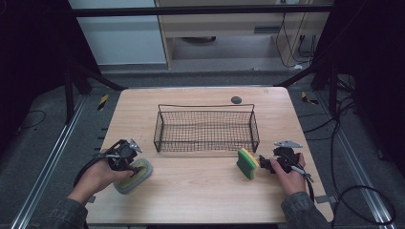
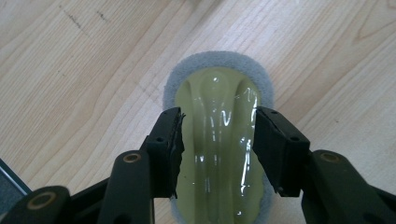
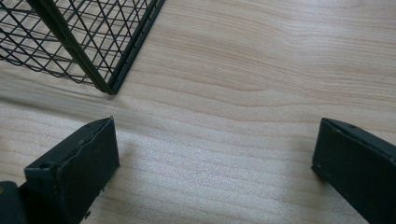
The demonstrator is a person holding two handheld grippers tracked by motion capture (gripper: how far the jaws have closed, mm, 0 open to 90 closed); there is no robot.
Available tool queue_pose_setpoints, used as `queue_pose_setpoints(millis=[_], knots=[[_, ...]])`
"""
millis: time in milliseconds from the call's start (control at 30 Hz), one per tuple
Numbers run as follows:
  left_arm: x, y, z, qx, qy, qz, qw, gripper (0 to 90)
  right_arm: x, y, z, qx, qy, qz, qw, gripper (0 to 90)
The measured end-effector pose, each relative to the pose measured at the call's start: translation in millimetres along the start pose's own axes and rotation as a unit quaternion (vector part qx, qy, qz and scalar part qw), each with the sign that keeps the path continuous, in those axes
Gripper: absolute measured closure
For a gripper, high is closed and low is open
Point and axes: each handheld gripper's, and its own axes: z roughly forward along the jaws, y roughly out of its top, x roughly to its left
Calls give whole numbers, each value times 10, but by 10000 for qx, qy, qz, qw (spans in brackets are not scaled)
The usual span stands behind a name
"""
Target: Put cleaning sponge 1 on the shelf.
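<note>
A scrubber [image 1: 135,174] with a glossy yellow-green handle on a grey pad lies flat at the table's front left. My left gripper [image 1: 125,160] hangs over it, open. In the left gripper view my left gripper [image 2: 217,116] has one jaw on each side of the raised handle [image 2: 217,140], close to it. A green and yellow sponge [image 1: 248,163] stands on edge at the front right. My right gripper [image 1: 264,164] sits just right of the sponge. In the right gripper view my right gripper [image 3: 215,135] is wide open over bare wood.
A black wire basket [image 1: 206,129] stands in the middle of the wooden table [image 1: 200,195], with nothing in it; its corner [image 3: 109,86] is near my right gripper's left jaw. A small dark disc [image 1: 236,99] lies behind the basket. Cables trail off both sides.
</note>
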Motion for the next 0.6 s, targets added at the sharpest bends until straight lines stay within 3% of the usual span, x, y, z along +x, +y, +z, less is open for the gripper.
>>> queue_pose_setpoints(millis=[267, 600], knots=[[68, -64, 72, 153, -124, -308, 9993, 543, 1, 0, 0, -1, 0, 6, 10000, 7], [72, -84, 140, 223, -214, -353, 9989, 576, -1, 0, 0, 3, 0, -9, 10000, 7]])
